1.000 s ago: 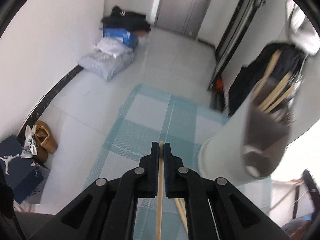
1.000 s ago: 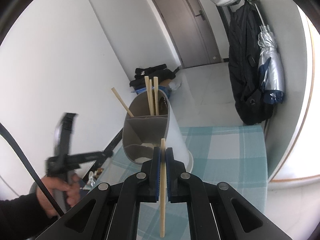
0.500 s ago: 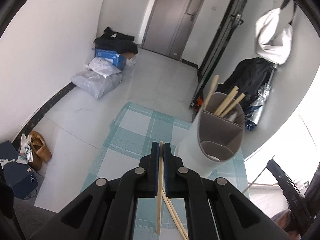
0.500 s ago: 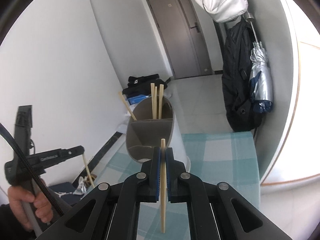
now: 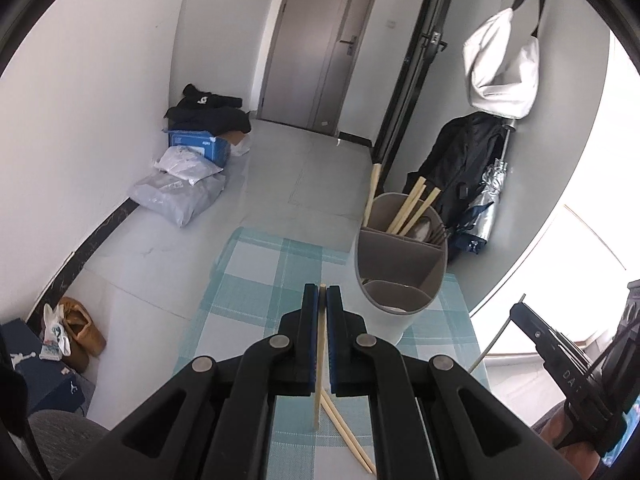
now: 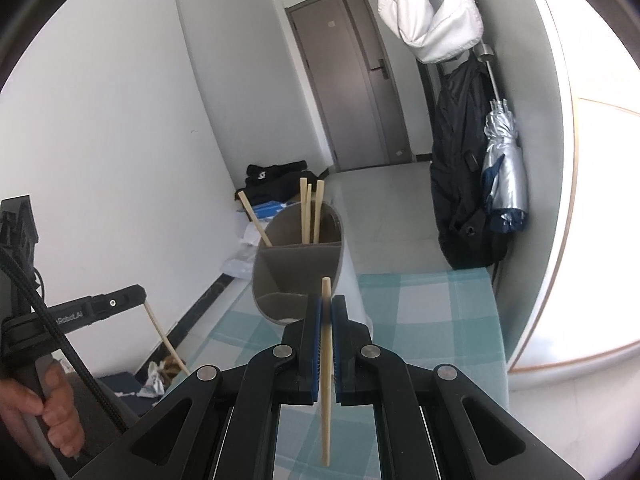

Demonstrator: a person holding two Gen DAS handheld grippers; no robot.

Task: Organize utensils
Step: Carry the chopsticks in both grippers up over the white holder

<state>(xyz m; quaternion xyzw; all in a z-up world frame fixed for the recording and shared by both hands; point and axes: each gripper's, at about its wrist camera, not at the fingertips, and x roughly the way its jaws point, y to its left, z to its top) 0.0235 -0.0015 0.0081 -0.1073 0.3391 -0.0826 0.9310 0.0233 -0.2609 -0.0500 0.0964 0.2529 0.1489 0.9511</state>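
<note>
A white utensil holder with grey divided compartments stands on a teal checked tablecloth; several wooden chopsticks stand in its far compartment. It also shows in the right wrist view. My left gripper is shut on a chopstick, left of and nearer than the holder. My right gripper is shut on a chopstick, just in front of the holder. Two loose chopsticks lie on the cloth under the left gripper.
The table ends at the cloth's far edge, with floor beyond. Bags and a blue box lie by the left wall. A black coat, a silver umbrella and a white bag hang at right.
The left gripper has pulled back and levelled, so the holder now sits farther off and upright at right. The right gripper has stayed near the holder with its chopstick.
</note>
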